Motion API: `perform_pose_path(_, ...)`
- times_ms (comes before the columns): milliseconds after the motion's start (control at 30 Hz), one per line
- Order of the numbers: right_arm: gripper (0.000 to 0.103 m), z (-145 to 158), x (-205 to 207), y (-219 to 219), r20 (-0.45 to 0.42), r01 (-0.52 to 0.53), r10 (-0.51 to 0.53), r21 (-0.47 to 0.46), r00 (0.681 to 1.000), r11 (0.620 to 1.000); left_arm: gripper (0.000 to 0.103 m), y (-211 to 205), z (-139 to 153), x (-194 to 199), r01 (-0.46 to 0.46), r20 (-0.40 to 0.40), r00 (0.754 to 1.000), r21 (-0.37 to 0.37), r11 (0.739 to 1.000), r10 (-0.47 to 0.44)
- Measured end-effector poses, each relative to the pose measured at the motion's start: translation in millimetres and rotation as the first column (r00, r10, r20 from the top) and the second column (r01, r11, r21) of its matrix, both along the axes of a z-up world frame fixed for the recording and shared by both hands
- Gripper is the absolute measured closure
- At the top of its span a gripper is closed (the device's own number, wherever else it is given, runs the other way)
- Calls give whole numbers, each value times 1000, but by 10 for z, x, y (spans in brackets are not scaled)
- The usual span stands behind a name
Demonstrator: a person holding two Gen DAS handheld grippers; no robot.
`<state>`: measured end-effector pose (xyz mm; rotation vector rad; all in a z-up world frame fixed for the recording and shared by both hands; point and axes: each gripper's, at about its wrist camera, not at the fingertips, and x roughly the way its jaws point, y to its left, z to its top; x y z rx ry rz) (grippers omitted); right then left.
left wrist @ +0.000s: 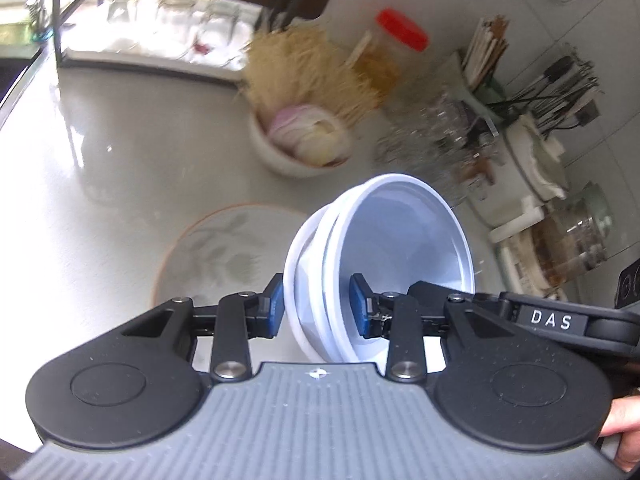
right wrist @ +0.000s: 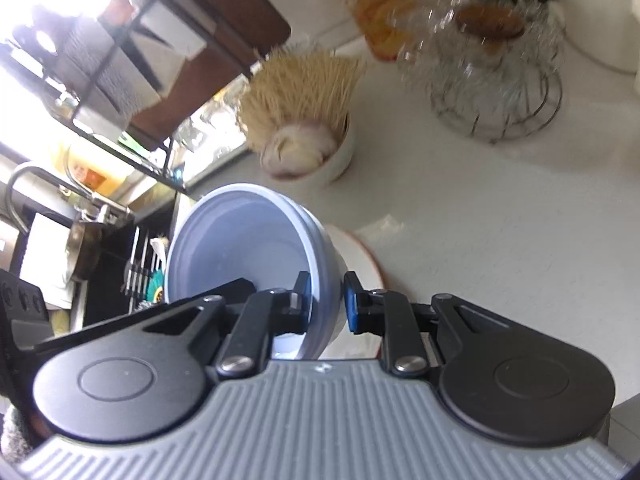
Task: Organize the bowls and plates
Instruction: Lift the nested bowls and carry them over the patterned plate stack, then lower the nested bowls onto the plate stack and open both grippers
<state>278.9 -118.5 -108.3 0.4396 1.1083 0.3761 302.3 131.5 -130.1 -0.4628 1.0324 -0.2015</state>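
I have a bowl in each gripper, and the flowered plate on the counter is where the coming move points.

My left gripper (left wrist: pixel 318 306) is clamped on the wall of a stack of white bowls (left wrist: pixel 380 256): one blue pad sits outside, the other inside the innermost bowl. At least two nested rims show. The stack is held on edge, its mouth facing away to the right and its open axis lying roughly level, not upright.

My right gripper (right wrist: pixel 326 304) pinches the wall of a single pale blue-grey bowl (right wrist: pixel 248 244) the same way, one pad inside, one outside. This bowl is also tipped, mouth opening toward the left of the right wrist view.

The flowered plate (left wrist: pixel 212 248) lies flat on the white counter (left wrist: pixel 120 152), just beyond and to the left of the left gripper's fingers. In the right wrist view only a sliver of its rim peeks out from behind the bowl. Both bowls hang above or beside it, not touching as far as I can tell.

Judging from this, both bowls must be rotated to mouth-up before they can nest or be set down. The motion blur makes the gaps hard to judge.

A white cup of toothpicks (left wrist: pixel 304 120) stands farther back on the counter, well clear.
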Motion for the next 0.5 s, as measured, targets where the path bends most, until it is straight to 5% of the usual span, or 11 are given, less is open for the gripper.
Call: perform_pose_path(500, 81, -347, -65, 377, -10, 7, -8, -99, 1000, 995, 64, 260, -493, 10, 42, -77, 996, -9, 999, -43)
